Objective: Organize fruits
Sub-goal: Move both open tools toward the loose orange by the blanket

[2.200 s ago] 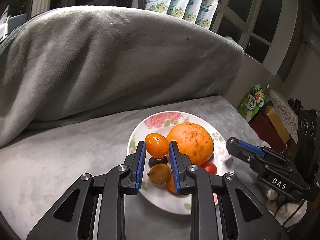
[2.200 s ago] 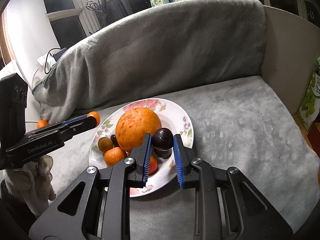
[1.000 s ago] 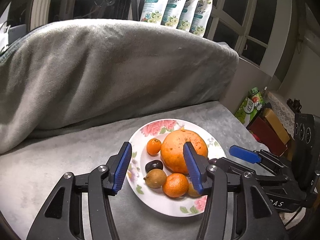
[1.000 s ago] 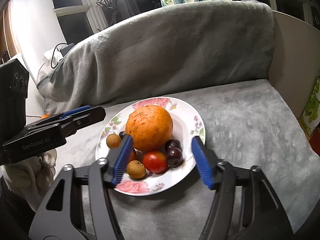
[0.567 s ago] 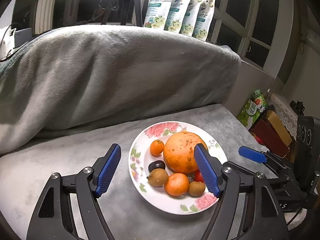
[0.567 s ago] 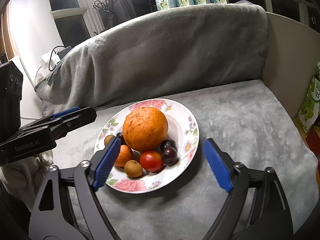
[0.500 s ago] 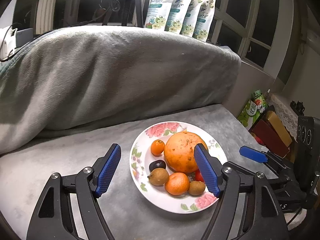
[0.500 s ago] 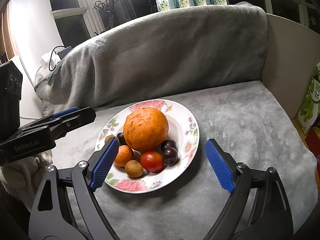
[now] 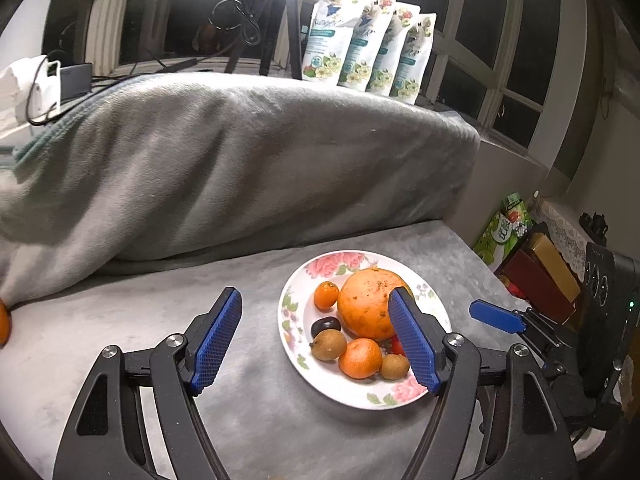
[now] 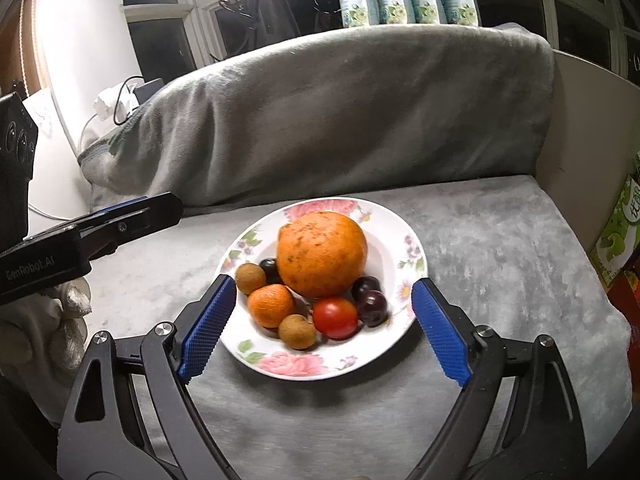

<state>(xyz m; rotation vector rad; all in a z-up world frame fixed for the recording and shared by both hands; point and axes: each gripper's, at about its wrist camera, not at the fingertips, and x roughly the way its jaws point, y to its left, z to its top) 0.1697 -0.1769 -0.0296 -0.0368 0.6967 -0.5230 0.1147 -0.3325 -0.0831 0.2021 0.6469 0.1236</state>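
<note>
A flowered white plate (image 9: 289, 322) (image 10: 416, 250) sits on the grey cushion. It holds a big orange (image 9: 368, 304) (image 10: 322, 254), a small kumquat (image 9: 326, 295), a mandarin (image 10: 271, 305), brown longans (image 9: 329, 345), dark plums (image 10: 370, 298) and a red tomato (image 10: 335, 317). My left gripper (image 9: 313, 295) hangs open above the plate's near left side, nothing between its blue pads. My right gripper (image 10: 322, 282) stands open just in front of the plate, its pads apart from the rim. Each view shows the other gripper at its edge.
A grey blanket (image 9: 240, 168) drapes the backrest behind the plate. Refill pouches (image 9: 364, 40) and a tripod stand on the sill. Boxes (image 9: 536, 276) crowd the right edge. One loose orange fruit (image 9: 3, 322) lies at the far left. A gloved hand (image 10: 40, 320) holds the left gripper.
Both grippers let go of fruit on the plate, the left a kumquat and the right a dark plum, then opened wide. Both drew back from the plate, the left also rising.
</note>
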